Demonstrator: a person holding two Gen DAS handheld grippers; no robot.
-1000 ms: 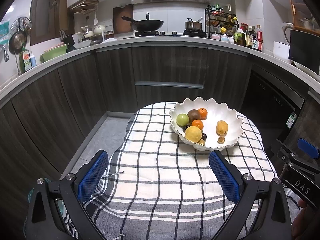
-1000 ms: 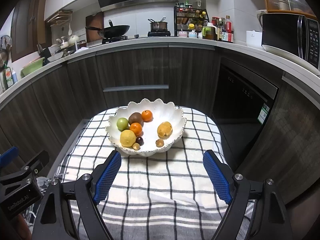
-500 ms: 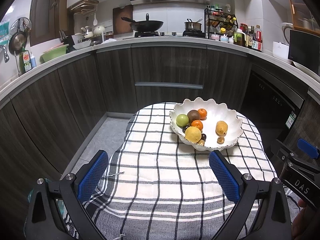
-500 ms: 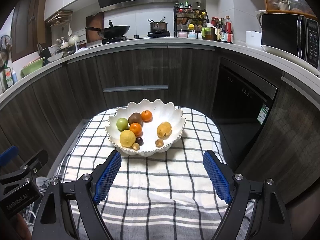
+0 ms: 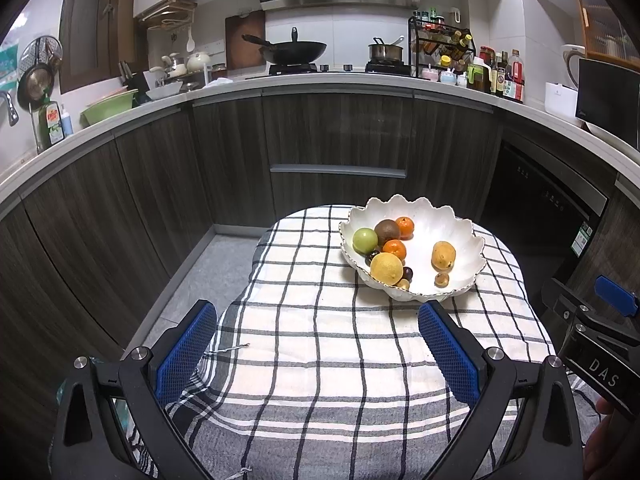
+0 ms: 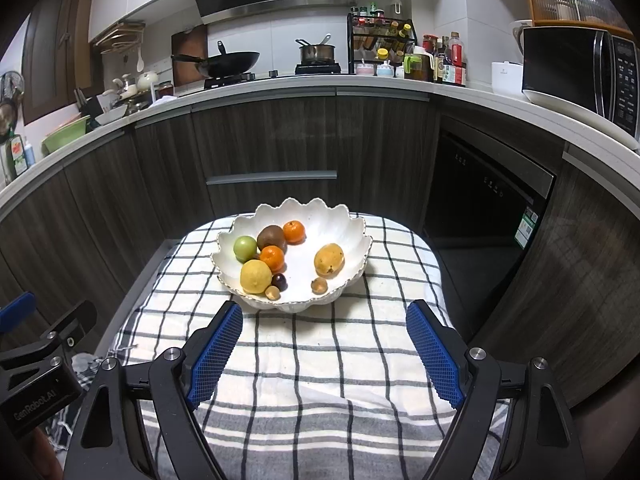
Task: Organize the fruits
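Note:
A white scalloped bowl (image 5: 460, 224) (image 6: 340, 224) stands at the far end of a small table with a checked cloth (image 5: 320, 340) (image 6: 320, 352). In it lie a green apple (image 6: 245, 247), a brown kiwi (image 6: 271, 237), two oranges (image 6: 294, 232), a lemon (image 6: 255, 276), a yellow pear-like fruit (image 6: 329, 260) and a few small dark and tan fruits. My left gripper (image 5: 316, 344) is open and empty over the near cloth. My right gripper (image 6: 324, 344) is open and empty just short of the bowl.
Dark kitchen cabinets (image 5: 340, 140) curve behind the table, with a dishwasher (image 6: 488, 200) at the right. The counter holds a wok (image 5: 292, 50), a pot, a spice rack and a microwave (image 6: 576, 68). Grey floor (image 5: 200, 272) lies left of the table.

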